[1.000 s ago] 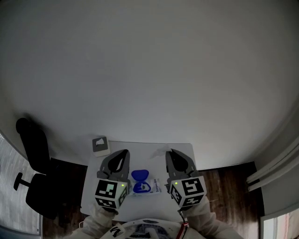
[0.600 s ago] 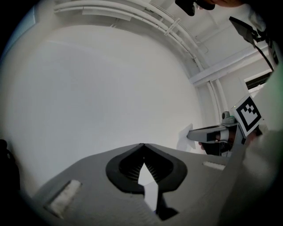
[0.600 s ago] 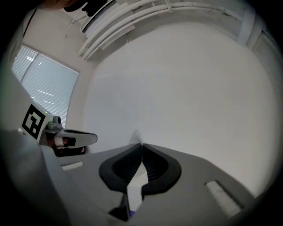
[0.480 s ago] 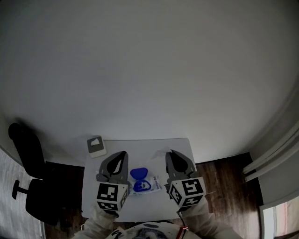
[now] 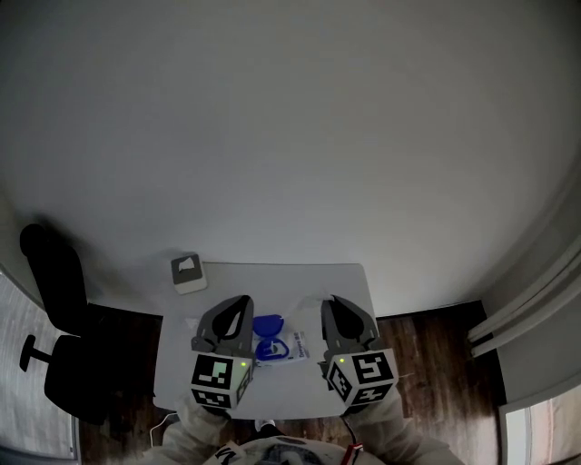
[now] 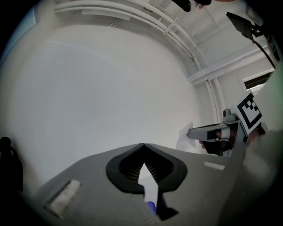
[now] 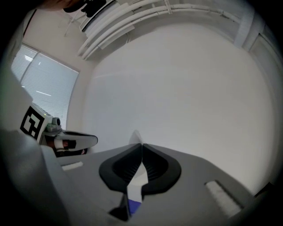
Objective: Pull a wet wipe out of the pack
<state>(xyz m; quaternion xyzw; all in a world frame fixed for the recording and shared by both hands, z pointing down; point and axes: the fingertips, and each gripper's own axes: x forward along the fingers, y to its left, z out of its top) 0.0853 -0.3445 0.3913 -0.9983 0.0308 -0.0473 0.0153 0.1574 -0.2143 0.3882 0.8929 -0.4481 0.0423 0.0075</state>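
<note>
Head view: the white wipe pack (image 5: 294, 350) with its rounded blue lid (image 5: 270, 327) lies on the table (image 5: 272, 277) between the left claw (image 5: 238, 307) and the right claw (image 5: 334, 307). Left gripper view: ribbed grey jaws together, empty. Right gripper view: likewise closed on nothing.

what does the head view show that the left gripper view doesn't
Only the head view: the whole table, a small grey box, a black chair and the wood floor. Only the left gripper view: a close look at the left gripper, its tips together with nothing between them, and pipes overhead. Both: the right gripper and the blue lid of the pack.
</note>
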